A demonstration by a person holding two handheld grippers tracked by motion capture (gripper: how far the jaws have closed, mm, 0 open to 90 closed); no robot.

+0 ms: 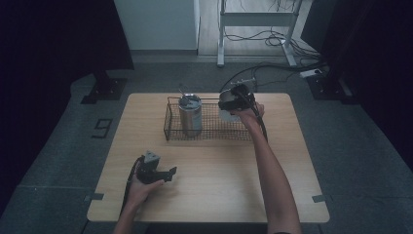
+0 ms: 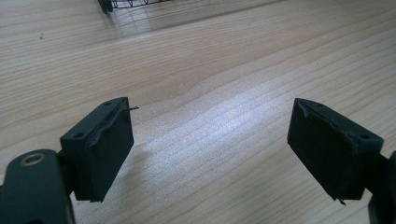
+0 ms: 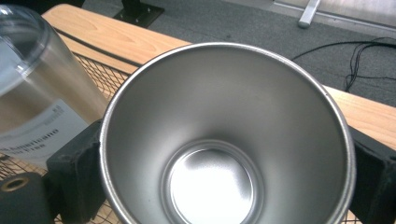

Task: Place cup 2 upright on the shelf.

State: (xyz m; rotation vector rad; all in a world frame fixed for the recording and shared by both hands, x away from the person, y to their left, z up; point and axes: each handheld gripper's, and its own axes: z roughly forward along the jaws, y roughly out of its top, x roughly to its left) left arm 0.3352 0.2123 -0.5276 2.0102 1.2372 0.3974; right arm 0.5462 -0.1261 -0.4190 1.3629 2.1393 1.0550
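A black wire basket (image 1: 214,132) stands at the back middle of the wooden table (image 1: 209,190). A lidded steel tumbler (image 1: 190,114) stands upright in its left part. My right gripper (image 1: 234,100) is over the basket's right end, shut on an open steel cup (image 1: 225,113). In the right gripper view the cup (image 3: 219,140) sits mouth-up between the two jaws of the right gripper (image 3: 224,186), with the tumbler (image 3: 32,93) just beside it and the basket's mesh (image 3: 100,70) below. My left gripper (image 1: 168,173) rests low near the table's front left, open (image 2: 210,149) over bare wood.
A desk frame (image 1: 258,24) and loose cables (image 1: 272,39) lie on the floor beyond the table. Dark stands (image 1: 104,87) sit at the back left and back right. A corner of the basket (image 2: 130,3) shows at the top of the left gripper view.
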